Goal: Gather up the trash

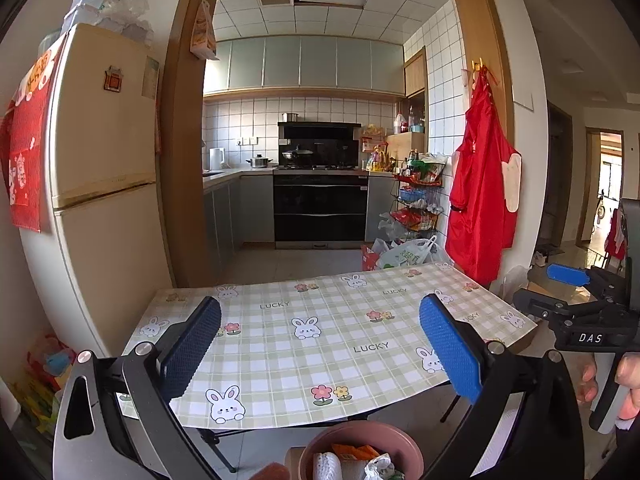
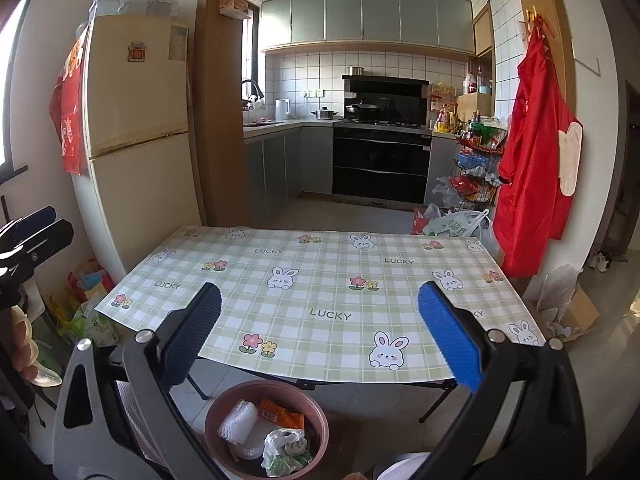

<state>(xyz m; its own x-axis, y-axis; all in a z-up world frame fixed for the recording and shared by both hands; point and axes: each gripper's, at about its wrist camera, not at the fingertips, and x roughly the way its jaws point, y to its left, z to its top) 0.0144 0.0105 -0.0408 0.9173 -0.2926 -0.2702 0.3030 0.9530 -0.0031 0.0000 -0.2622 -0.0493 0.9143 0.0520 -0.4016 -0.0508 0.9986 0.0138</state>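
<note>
The left gripper (image 1: 320, 344) has its two blue pads far apart, and nothing is between them. The right gripper (image 2: 320, 334) is just the same in its own view: pads wide apart and nothing held. Both point out over a table (image 2: 320, 304) with a green and white checked cloth that has bunnies, little flowers and the word LUCKY on it. The top of the table is bare. In the left view the right gripper shows again at the right edge, with a hand (image 1: 624, 384) around its handle. In the right view the left gripper shows at the left edge. Down on the floor, just in front of the table, stands a round pink bin (image 2: 266, 430). The trash is inside it: a white foam net (image 2: 238, 424), an orange wrapper (image 2: 280, 414) and a crumpled white and green plastic bag (image 2: 286, 452). In the left view only the back part of the bin (image 1: 360, 446) shows, at the bottom edge. A tall cream fridge (image 1: 104, 184) stands to the left of the table. A red apron (image 1: 482, 184) hangs on the wall to the right. Behind the table is a kitchen with a black stove (image 1: 320, 192), and some shopping bags (image 2: 456, 224) lie on the floor near the far right corner of the table.
</note>
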